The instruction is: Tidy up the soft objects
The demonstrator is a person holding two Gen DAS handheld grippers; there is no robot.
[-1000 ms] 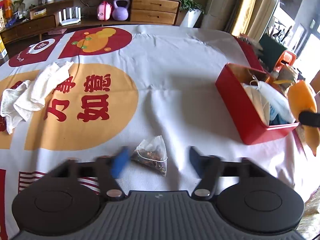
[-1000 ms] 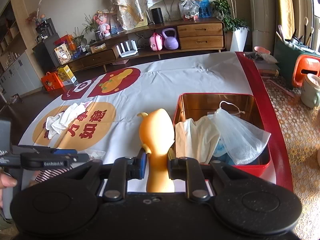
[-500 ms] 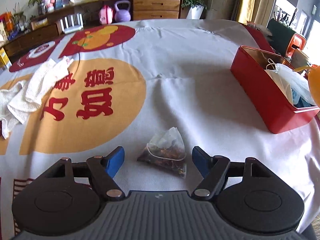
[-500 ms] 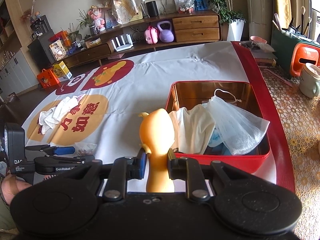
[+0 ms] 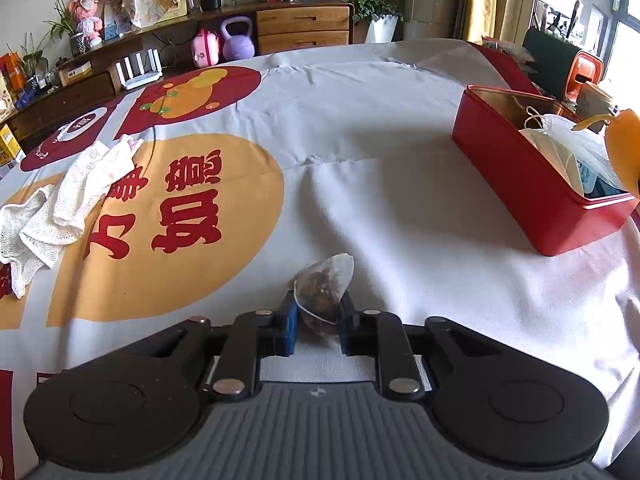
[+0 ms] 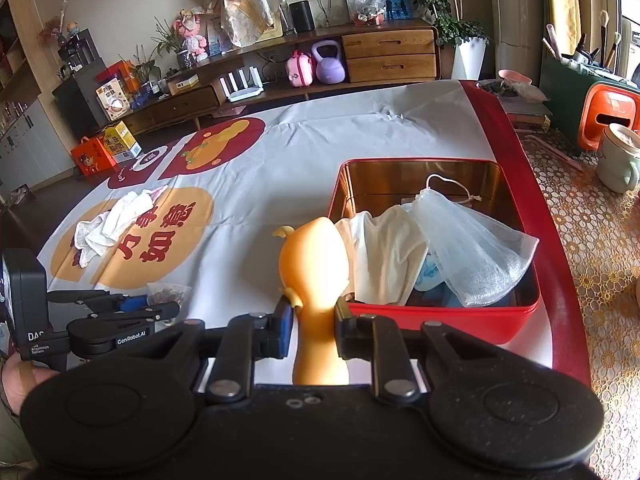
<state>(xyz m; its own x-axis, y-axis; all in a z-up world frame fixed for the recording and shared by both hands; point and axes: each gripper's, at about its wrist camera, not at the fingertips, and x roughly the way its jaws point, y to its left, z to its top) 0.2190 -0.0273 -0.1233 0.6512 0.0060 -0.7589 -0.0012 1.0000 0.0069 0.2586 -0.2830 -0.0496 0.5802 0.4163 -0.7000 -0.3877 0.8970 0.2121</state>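
Two grippers are at work over a table (image 5: 400, 184) spread with a white cloth printed with red and orange rounds. The left gripper (image 5: 318, 322) has just been closing and its blue pads now press on both sides of the single tea bag (image 5: 325, 286), a small mesh pouch of brown leaves that lies near the table's near edge; the same gripper shows from the side in the right wrist view (image 6: 160, 308), a hand (image 6: 16, 376) behind it. The right gripper (image 6: 314, 320) is clamped on the neck of one orange rubber toy (image 6: 314, 264), held upright just in front of the near wall of the one red tin box (image 6: 440, 320). That box sits toward the table's right edge, lid off, its gold inside showing. In it I count a pale blue mesh bag (image 6: 468, 248) with a white drawstring, draped over the near right corner, one white cloth (image 6: 384, 248) beside it on the left, and something blue under them, too hidden to name. One more white knitted cloth (image 5: 68, 204) lies crumpled near the table's left edge, well apart from the box. Beyond the far edge stands a long wooden sideboard (image 6: 388, 54) with a purple kettlebell (image 6: 328, 62), a pink bag (image 6: 298, 68) and a white router (image 6: 242, 82). Between the tea bag and the box lies only bare cloth.
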